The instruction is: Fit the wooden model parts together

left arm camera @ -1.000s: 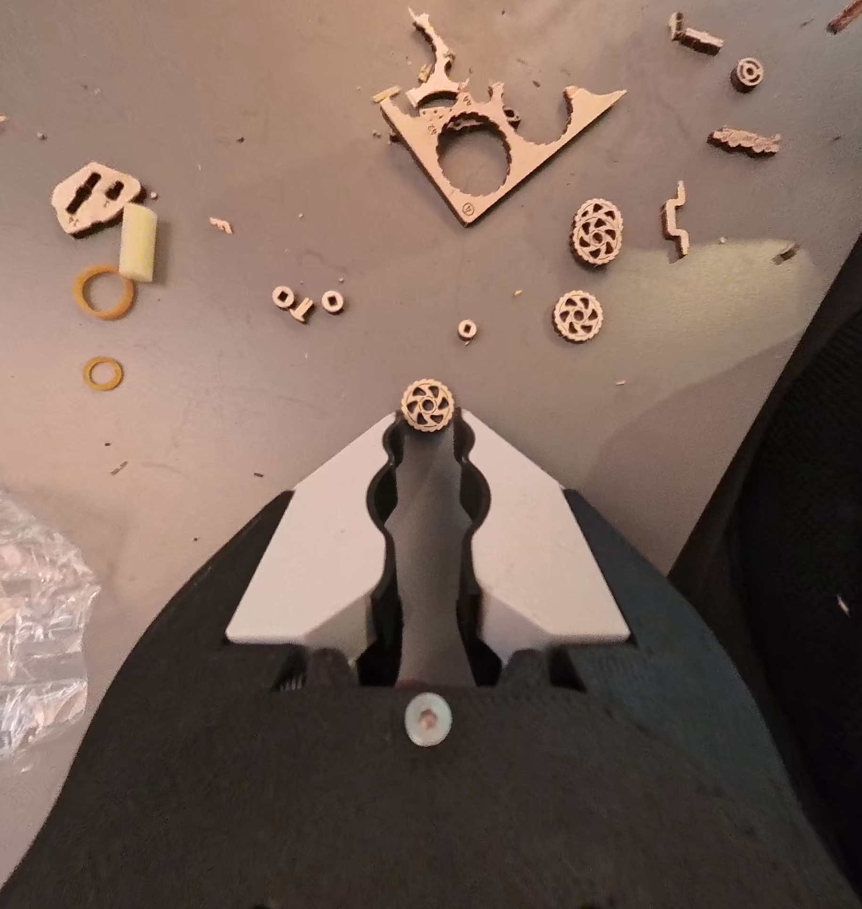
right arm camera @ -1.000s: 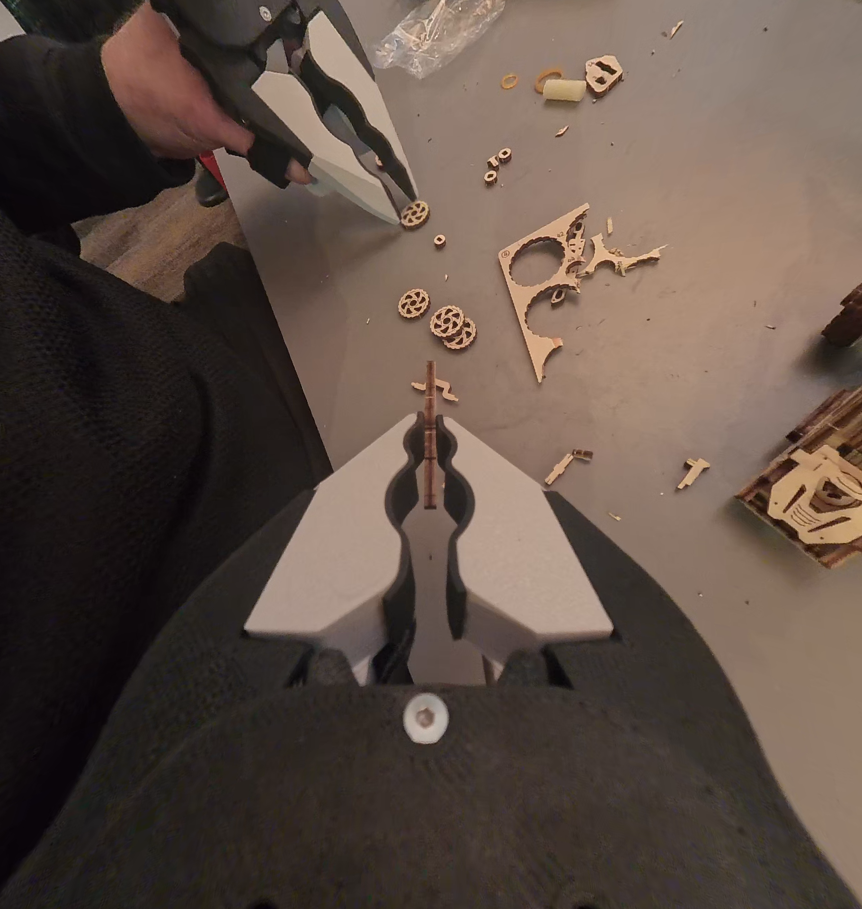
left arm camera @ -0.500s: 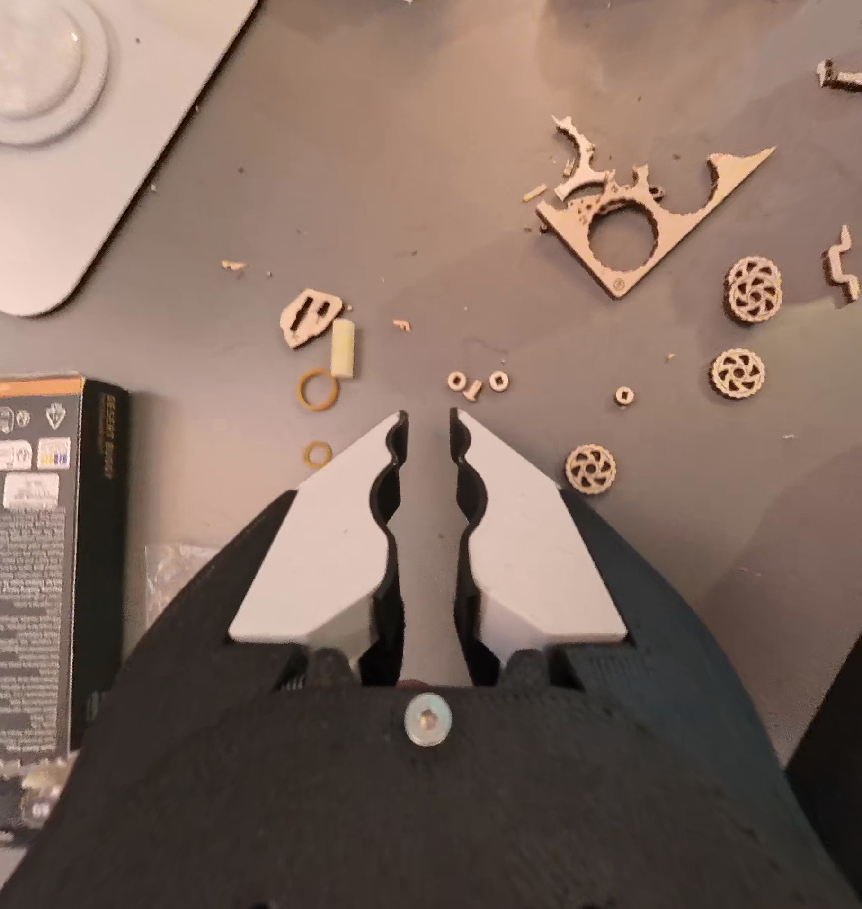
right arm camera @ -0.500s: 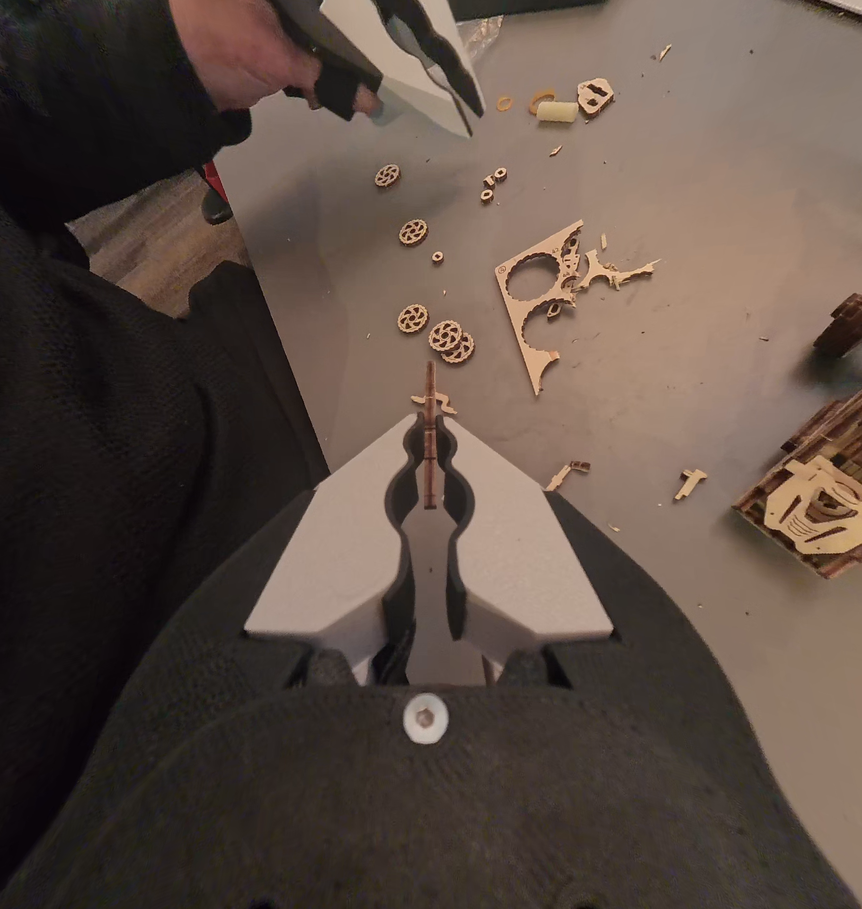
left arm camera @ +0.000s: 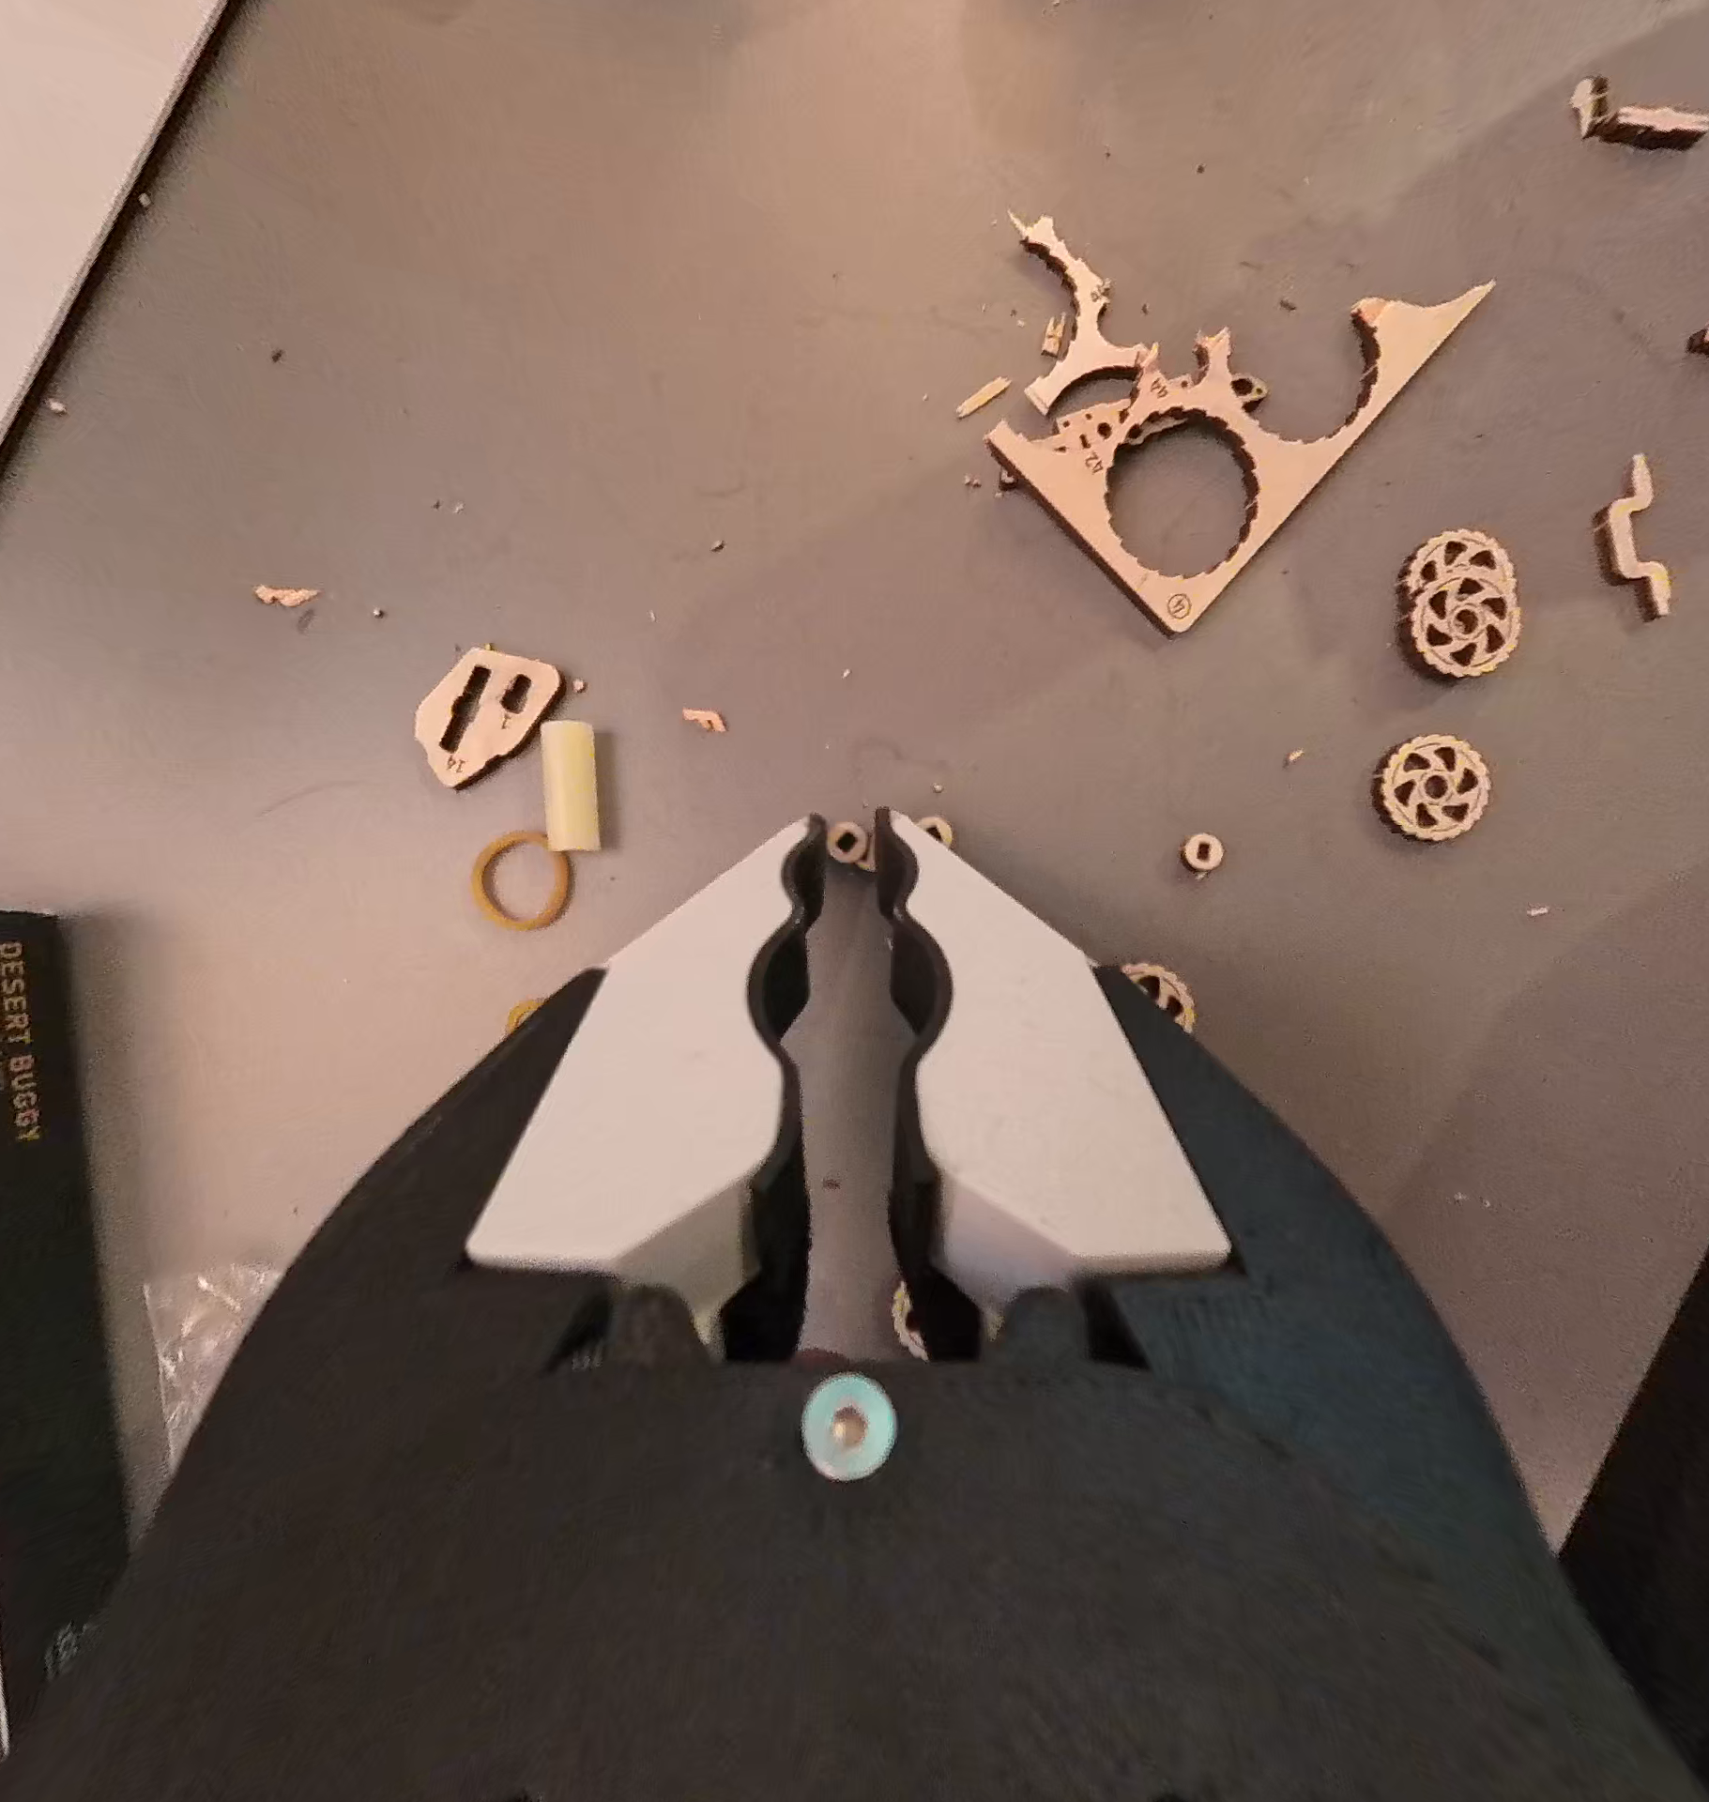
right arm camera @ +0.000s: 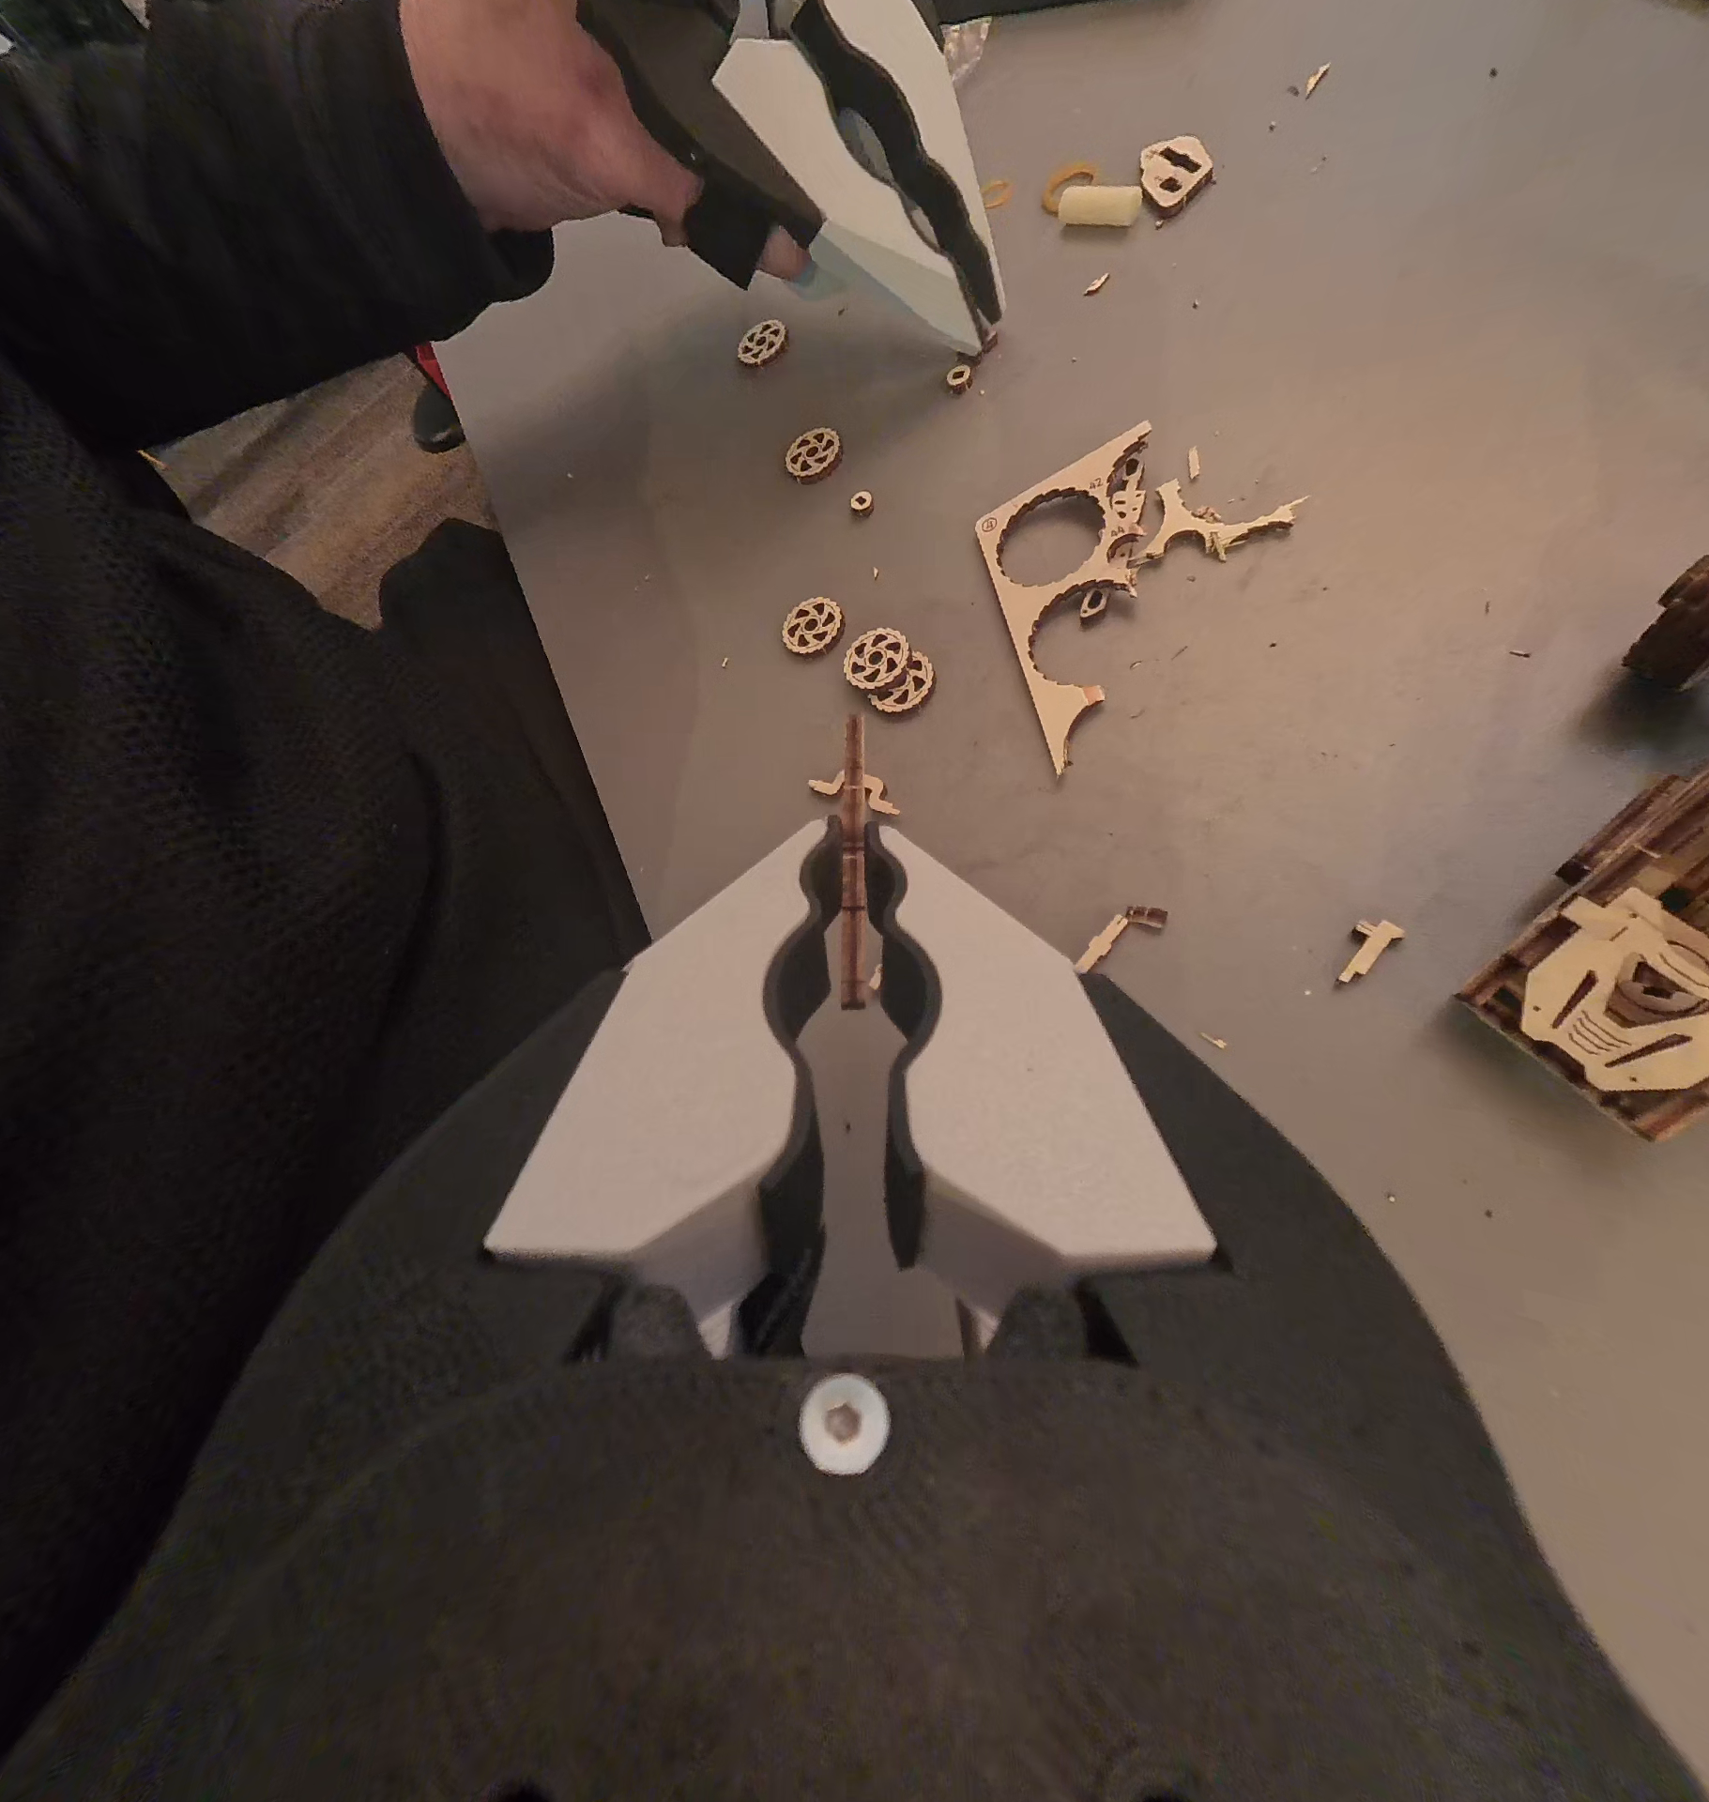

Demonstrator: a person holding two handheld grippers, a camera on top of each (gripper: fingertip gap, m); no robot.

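My left gripper (left arm camera: pixel 845 819) is open by a narrow gap and low over the grey table. A small wooden ring (left arm camera: pixel 845 844) lies between its tips, and a second ring (left arm camera: pixel 933 831) peeks out beside the right finger. The left gripper also shows in the right wrist view (right arm camera: pixel 982 332), held by a hand, tips at the table. My right gripper (right arm camera: pixel 850 827) is shut on a thin wooden strip (right arm camera: pixel 852 770), held edge-on and sticking out past the tips. Loose wooden gears (left arm camera: pixel 1432 788) lie to the right, two of them stacked (left arm camera: pixel 1460 605).
A black box (left arm camera: pixel 12 1268) and a plastic bag (left arm camera: pixel 197 1316) lie at the left. Rubber rings (left arm camera: pixel 523 878), a cream cylinder (left arm camera: pixel 570 785) and a wooden offcut sheet (left arm camera: pixel 1221 458) lie ahead. A part-built wooden model (right arm camera: pixel 1630 1014) stands at the right. Across from one pair of fingers to the other is roughly 20 centimetres. The cream cylinder (left arm camera: pixel 570 785) is closer to my left gripper, around 5 centimetres from its tips; the right tips are 25 centimetres off. Look for it in the right wrist view (right arm camera: pixel 1096 199) too.
My left gripper let go of the gear it held, moved left and came down over the small rings with its jaws narrowed. My right gripper still holds the strip in the same place.
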